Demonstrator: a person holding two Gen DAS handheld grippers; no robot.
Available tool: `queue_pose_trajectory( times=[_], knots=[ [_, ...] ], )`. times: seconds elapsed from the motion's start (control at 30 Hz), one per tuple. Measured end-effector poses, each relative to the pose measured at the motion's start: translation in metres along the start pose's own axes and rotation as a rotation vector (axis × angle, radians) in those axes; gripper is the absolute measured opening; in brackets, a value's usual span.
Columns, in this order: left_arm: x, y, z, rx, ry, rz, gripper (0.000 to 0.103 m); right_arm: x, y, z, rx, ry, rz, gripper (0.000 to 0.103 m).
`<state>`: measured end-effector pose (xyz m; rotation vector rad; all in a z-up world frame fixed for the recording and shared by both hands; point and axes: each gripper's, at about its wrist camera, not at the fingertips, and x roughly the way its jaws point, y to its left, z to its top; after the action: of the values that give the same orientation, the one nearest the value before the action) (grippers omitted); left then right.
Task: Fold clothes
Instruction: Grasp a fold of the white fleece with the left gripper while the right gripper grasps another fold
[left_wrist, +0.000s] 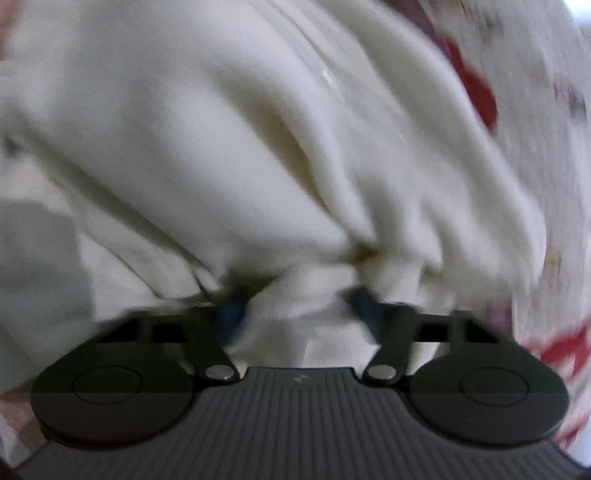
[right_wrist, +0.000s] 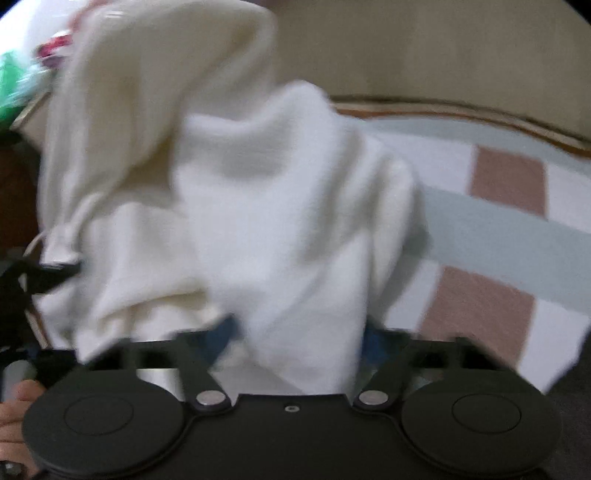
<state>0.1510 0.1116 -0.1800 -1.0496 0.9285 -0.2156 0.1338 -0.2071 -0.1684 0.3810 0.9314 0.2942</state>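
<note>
A bed covered by a checked blanket (right_wrist: 498, 229) in white, pale grey and dusty pink lies behind, with a wooden bed frame (right_wrist: 461, 110) curving along its far edge; both views are blurred. The left gripper (left_wrist: 295, 299) has its jaws pinched on a bunched fold of the cream garment (left_wrist: 229, 147); the cloth fans upward and fills most of that view, a red-patterned fabric (left_wrist: 476, 88) showing at the right. The right gripper (right_wrist: 295, 332) likewise clamps the cream garment, which hangs raised above the blanket; a hand (right_wrist: 14, 406) shows at the lower left.
</note>
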Motion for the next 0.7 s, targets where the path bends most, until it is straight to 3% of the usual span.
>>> queue_pose_trajectory(
  times=[0.03, 0.13, 0.43, 0.7],
  knots=[
    [0.002, -0.004, -0.002, 0.006, 0.016, -0.016, 0.029, -0.004, 0.003, 0.000, -0.021, -0.003, -0.003, 0.012],
    [0.006, -0.015, -0.009, 0.026, 0.064, -0.064, 0.025, -0.027, 0.012, -0.001, -0.088, -0.081, -0.051, 0.012],
    [0.019, -0.048, -0.031, 0.087, 0.207, -0.208, 0.025, -0.100, -0.004, 0.004, -0.113, -0.249, -0.206, 0.010],
    [0.003, -0.106, -0.095, 0.264, 0.322, -0.321, 0.025, -0.174, -0.016, -0.005, -0.136, -0.402, -0.289, 0.008]
  ],
)
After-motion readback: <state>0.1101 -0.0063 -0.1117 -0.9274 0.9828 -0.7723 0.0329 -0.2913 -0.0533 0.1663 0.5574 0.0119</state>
